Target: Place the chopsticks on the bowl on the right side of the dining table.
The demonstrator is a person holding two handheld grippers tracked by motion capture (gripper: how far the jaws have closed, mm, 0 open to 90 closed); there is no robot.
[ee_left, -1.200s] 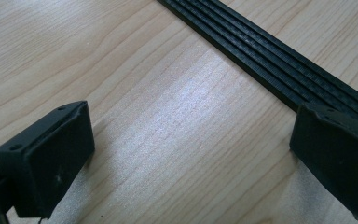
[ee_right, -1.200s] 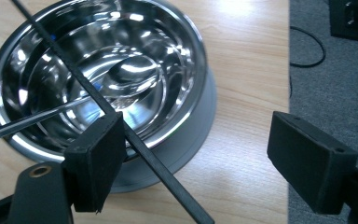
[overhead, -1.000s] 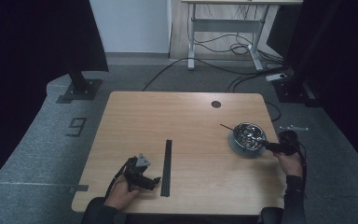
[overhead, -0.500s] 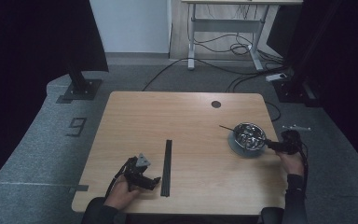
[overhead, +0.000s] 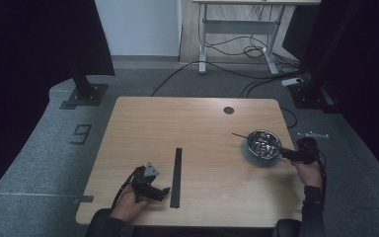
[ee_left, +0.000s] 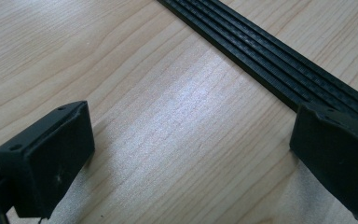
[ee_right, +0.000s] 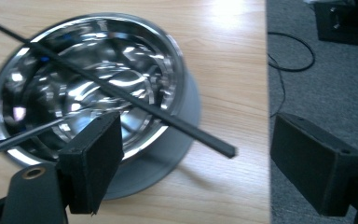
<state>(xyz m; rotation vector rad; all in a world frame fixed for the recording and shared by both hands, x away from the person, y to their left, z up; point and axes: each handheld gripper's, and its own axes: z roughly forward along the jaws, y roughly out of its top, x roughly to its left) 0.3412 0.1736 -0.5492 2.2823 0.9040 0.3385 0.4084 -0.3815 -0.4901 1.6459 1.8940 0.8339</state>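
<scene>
Up close, both grippers' fingers gape wide: left (ee_left: pixel 191 154) beside ribbed strip (ee_left: pixel 270 60), right (ee_right: pixel 191 163) before bowl (ee_right: pixel 88 88).

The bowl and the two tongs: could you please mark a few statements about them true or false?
1. The metal bowl holds a thin black stick lying across it. True.
2. The right tongs are clamped on the stick. False: they are open, the stick's end lying free between the jaws.
3. The left tongs are open over bare wood. True.
4. The black strip lies inside the bowl. False: it lies flat on the table, beside the left tongs.
</scene>
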